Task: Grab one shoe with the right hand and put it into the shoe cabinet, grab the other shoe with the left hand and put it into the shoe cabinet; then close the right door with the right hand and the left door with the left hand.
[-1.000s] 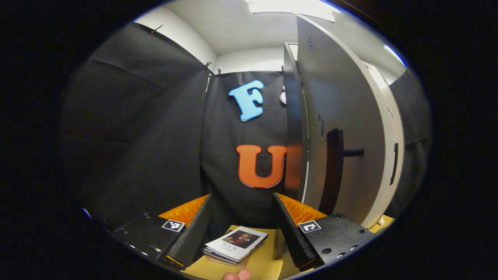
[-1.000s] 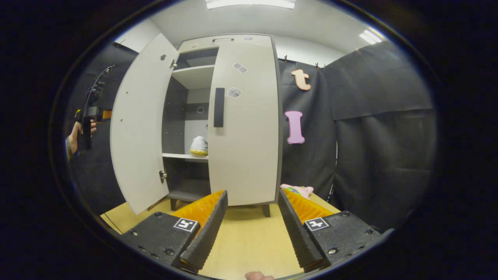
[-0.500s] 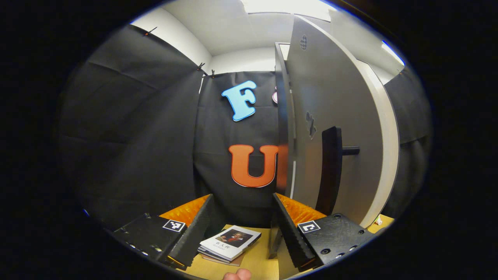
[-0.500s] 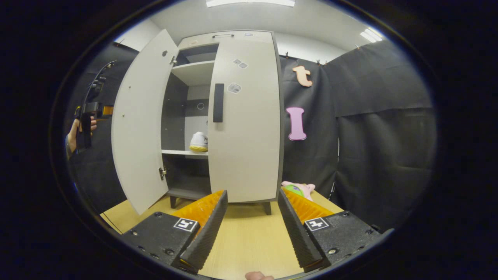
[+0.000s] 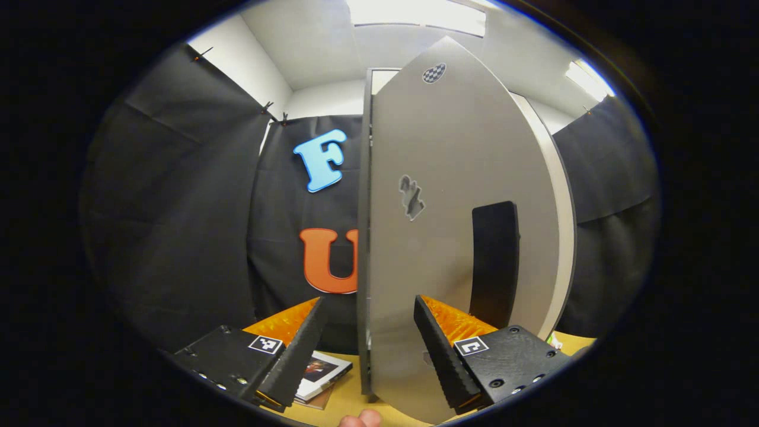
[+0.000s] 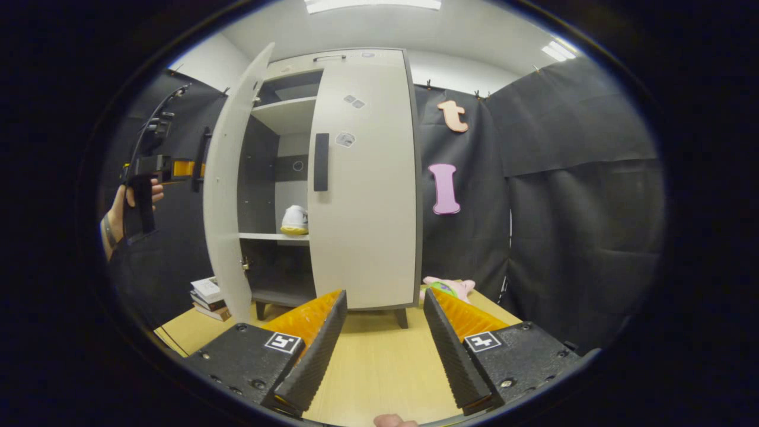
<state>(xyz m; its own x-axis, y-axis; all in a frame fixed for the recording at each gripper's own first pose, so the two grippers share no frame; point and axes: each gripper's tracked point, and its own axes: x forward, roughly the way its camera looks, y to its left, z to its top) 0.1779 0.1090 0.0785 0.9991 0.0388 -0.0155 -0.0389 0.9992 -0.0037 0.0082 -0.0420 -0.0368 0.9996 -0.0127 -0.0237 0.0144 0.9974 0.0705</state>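
Observation:
The pale shoe cabinet (image 6: 362, 196) stands on the wooden table. Its right door (image 6: 367, 237) is shut, with a dark handle (image 6: 321, 161). Its left door (image 6: 228, 196) is partly open. One white shoe with a yellow sole (image 6: 295, 220) sits on the middle shelf. In the left gripper view the left door's outer face (image 5: 439, 178) and dark handle (image 5: 495, 261) loom close. My left gripper (image 5: 367, 350) is open right at that face. A hand holds the left gripper (image 6: 151, 175) beside the door. My right gripper (image 6: 379, 350) hangs open over the table, well short of the cabinet.
A stack of books (image 6: 207, 290) lies on the table left of the cabinet, also seen as books (image 5: 317, 370) under the left gripper. A pink plush toy (image 6: 450, 286) lies at the cabinet's right foot. Black cloth walls close the booth.
The left door has swung a good way toward shut, with the left gripper following its outer face. The right gripper has barely moved.

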